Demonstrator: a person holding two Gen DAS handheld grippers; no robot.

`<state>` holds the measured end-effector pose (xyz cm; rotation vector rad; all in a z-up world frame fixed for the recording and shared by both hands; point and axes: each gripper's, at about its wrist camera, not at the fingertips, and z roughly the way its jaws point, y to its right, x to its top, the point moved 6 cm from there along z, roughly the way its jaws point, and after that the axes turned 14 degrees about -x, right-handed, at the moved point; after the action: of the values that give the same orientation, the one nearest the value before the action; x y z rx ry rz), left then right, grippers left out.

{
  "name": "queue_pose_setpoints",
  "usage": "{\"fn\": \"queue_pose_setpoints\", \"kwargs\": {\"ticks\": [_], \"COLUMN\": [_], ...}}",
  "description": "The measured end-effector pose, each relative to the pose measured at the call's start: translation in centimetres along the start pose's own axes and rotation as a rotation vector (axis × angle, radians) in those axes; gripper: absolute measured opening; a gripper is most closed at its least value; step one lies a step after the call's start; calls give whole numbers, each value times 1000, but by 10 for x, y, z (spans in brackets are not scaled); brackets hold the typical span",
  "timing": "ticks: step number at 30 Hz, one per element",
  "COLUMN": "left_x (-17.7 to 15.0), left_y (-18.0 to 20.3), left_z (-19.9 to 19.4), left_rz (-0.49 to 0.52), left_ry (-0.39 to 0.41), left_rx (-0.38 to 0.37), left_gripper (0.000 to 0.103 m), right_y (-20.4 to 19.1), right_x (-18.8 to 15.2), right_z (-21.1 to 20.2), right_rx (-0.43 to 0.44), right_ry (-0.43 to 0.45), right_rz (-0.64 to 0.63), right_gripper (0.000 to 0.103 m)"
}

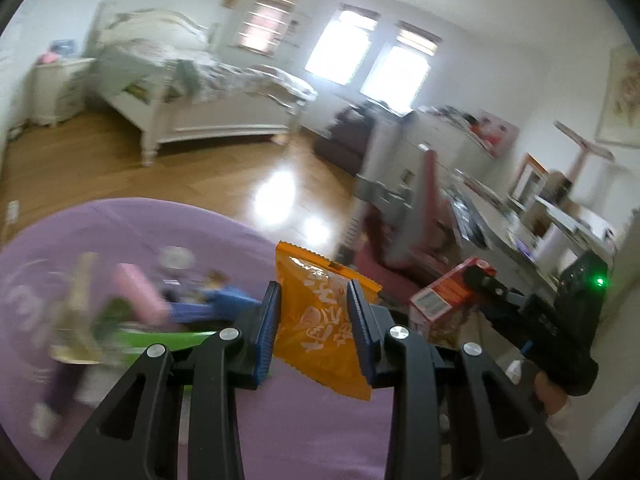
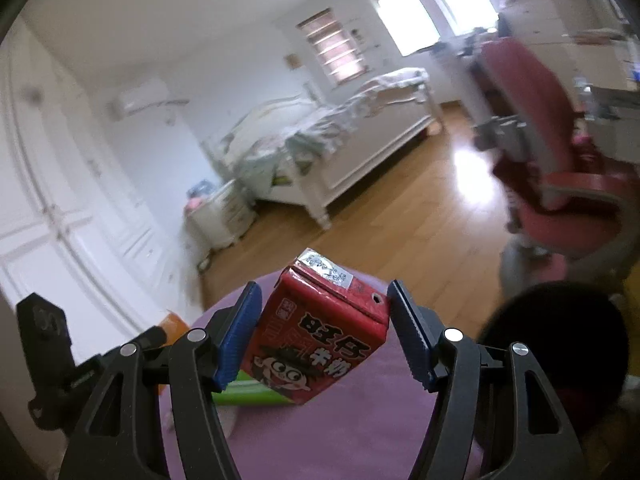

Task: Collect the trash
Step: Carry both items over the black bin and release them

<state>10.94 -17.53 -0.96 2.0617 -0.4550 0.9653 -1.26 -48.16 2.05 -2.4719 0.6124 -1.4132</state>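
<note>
Crinkled orange foil snack packet (image 1: 324, 320) is pinched by left gripper (image 1: 313, 312); red cardboard milk carton (image 2: 320, 328) is clamped in right gripper (image 2: 324, 324). Carry step judged in hand. A bin is needed next, possibly the dark round object (image 2: 560, 344) at 4 o'clock.

A: What sits between the 2 blue pads of the left gripper (image 1: 314, 322)?
B: An orange snack packet (image 1: 320, 320), pinched upright above the purple round table (image 1: 312, 432).

A: And off to the right?
B: The right gripper (image 1: 480, 280), gripping a red carton (image 1: 444, 298) near the table edge.

A: Left side of the table?
B: Blurred clutter: a pink item (image 1: 138, 294), something blue (image 1: 208, 306) and a green box (image 1: 160, 338).

A: Farther away?
B: A white bed (image 1: 192, 92) on the wooden floor (image 1: 224, 172), 2 bright windows (image 1: 368, 60), a red chair (image 1: 412, 232) beside a cluttered desk (image 1: 520, 216)
</note>
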Motion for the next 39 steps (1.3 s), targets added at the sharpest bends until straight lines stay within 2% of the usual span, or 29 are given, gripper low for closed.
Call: {"fn": "queue_pose_setpoints", "kwargs": {"ticks": [8,14,18,35,37,38,39], "left_x": [-27,-45,-55,-82,-82,-83,-82], "left_y": [62,86,99,117,121,122,123], "left_z": [91,142,167,222,230,232,234], "left_rz": [29,20,34,64,70,78,91], "left_ry": [-136,-210,-263,-373,-385,-392,-393], "left_rx": [-123,-172,-186,-185,-182,-173,-157], "left_gripper": [34,34,34,35,40,42,49], "right_y": [91,157,188,216,221,223,226], "right_x": [7,5,-2,-28,-28,-29,-29], "right_z": [-12,-20,-16,5,8,9,10], "right_rx": [-144,-249,-292,-332,-334,-336,-342], "right_ry": [46,59,44,-9,-15,-21,-25], "right_rz": [88,146,183,248,263,273,289], "right_gripper": [65,65,65,65,65,70,80]}}
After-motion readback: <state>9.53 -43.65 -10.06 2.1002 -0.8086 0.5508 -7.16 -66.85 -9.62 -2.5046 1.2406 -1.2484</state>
